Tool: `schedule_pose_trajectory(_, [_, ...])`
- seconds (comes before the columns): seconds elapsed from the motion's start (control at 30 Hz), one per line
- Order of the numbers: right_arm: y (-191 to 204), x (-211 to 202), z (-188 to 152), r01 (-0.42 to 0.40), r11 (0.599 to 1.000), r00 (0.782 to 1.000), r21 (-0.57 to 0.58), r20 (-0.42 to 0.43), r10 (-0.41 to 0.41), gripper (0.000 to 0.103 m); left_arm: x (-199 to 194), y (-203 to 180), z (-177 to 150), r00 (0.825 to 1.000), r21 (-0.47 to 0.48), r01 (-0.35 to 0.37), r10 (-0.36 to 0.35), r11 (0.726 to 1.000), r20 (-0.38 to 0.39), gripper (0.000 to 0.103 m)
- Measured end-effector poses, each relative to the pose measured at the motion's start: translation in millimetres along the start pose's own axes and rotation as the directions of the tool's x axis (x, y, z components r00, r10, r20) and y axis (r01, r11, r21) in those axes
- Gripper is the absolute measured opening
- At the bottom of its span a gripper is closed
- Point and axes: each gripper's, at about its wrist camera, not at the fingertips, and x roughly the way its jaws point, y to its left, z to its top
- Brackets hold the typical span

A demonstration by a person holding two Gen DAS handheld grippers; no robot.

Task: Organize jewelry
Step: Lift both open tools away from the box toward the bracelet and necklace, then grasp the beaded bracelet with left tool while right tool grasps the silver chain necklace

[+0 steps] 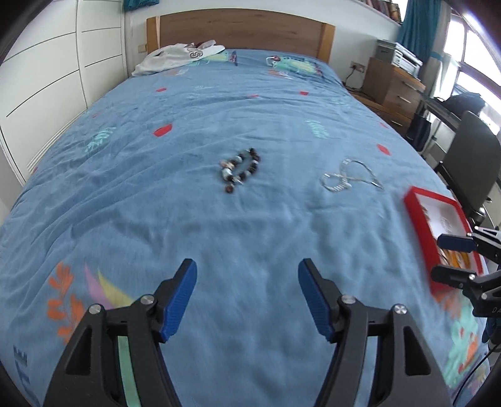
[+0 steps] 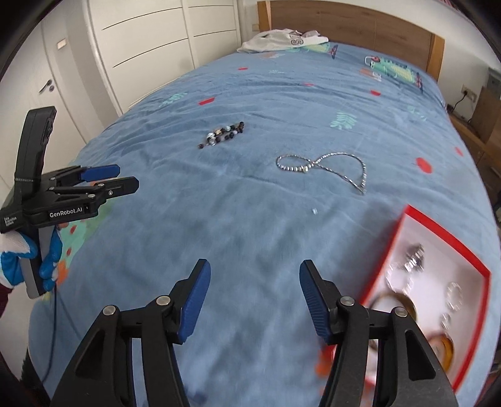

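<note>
Right wrist view alone shows rings inside the red box (image 2: pixel 476 266); both tools gape, empty

Black tongs (image 2: pixel 253 300) with blue ribbed pads (image 2: pixel 194 302), silver screws, "GenRobot.AI" lettering.

right hand-held gripper (image 2: pixel 253 278) spread | silver necklace (image 2: pixel 328 167) on bed | red box (image 2: pixel 444 233) right

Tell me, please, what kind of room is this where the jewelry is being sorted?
Most likely a bedroom in a home. The work happens on a bed with a blue patterned cover and a wooden headboard; white built-in wardrobe doors stand at one side and a wooden drawer chest at the other.
</note>
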Motion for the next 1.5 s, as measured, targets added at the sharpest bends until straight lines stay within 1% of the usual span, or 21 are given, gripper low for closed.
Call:
schedule_pose_trajectory(0.17, [-16.0,49.2,28.0,-0.017,0.999,1.0,0.041,-0.021,0.018,0.06,47.5,16.6,30.1,1.0,-0.016,0.011,-0.011,1.0,-0.012,0.066])
schedule_pose_trajectory(0.3, [-34.1,82.3,45.7,-0.034,0.996,0.999,0.088,-0.03,0.037,0.06,82.1,20.1,51.5,0.998,-0.017,0.059,-0.059,0.998,-0.029,0.066])
schedule_pose_trajectory(0.4, [-47.4,101.1,56.0,-0.039,0.992,0.998,0.12,-0.038,0.044,0.06,104.9,19.2,62.3,0.996,-0.011,0.073,-0.074,0.997,-0.043,0.066])
schedule_pose_trajectory(0.6, [-70.5,126.1,78.6,-0.04,0.985,0.999,0.165,-0.027,0.045,0.06,142.4,16.4,78.6,0.996,0.015,0.065,-0.064,0.998,-0.058,0.066])
schedule_pose_trajectory(0.9, [-91.1,151.2,107.5,-0.055,0.972,0.999,0.229,0.016,0.052,0.06,165.0,15.6,100.0,0.997,0.027,0.062,-0.06,0.998,-0.049,0.066])
schedule_pose_trajectory(1.1, [-96.2,160.9,120.3,-0.068,0.964,0.997,0.258,0.044,0.058,0.06,168.9,16.5,101.8,0.997,0.019,0.059,-0.058,0.998,-0.041,0.066])
schedule_pose_trajectory(1.2, [-96.0,165.4,124.6,-0.06,0.962,0.998,0.265,0.045,0.05,0.06,169.7,16.7,103.0,0.998,0.024,0.055,-0.054,0.998,-0.036,0.066])
schedule_pose_trajectory(1.27, [-93.3,167.9,126.3,-0.052,0.965,0.998,0.258,0.042,0.043,0.055,170.3,16.2,102.4,0.998,0.026,0.051,-0.05,0.998,-0.033,0.066])
schedule_pose_trajectory(1.4, [-85.7,172.1,129.2,-0.031,0.972,0.999,0.234,0.026,0.025,0.039,170.0,14.7,101.4,0.999,0.027,0.045,-0.045,0.999,-0.026,0.064])
schedule_pose_trajectory(1.43, [-83.5,172.1,128.9,-0.03,0.973,0.999,0.229,0.023,0.026,0.033,169.4,14.2,100.5,0.999,0.028,0.044,-0.043,0.999,-0.025,0.063])
schedule_pose_trajectory(1.47, [-82.0,171.9,128.5,-0.032,0.974,0.999,0.224,0.022,0.027,0.03,169.2,14.4,100.2,0.999,0.027,0.044,-0.043,0.999,-0.024,0.058])
schedule_pose_trajectory(1.5, [-79.9,171.6,128.2,-0.034,0.975,0.999,0.22,0.02,0.03,0.023,168.8,14.8,100.0,0.999,0.023,0.047,-0.046,0.999,-0.024,0.054])
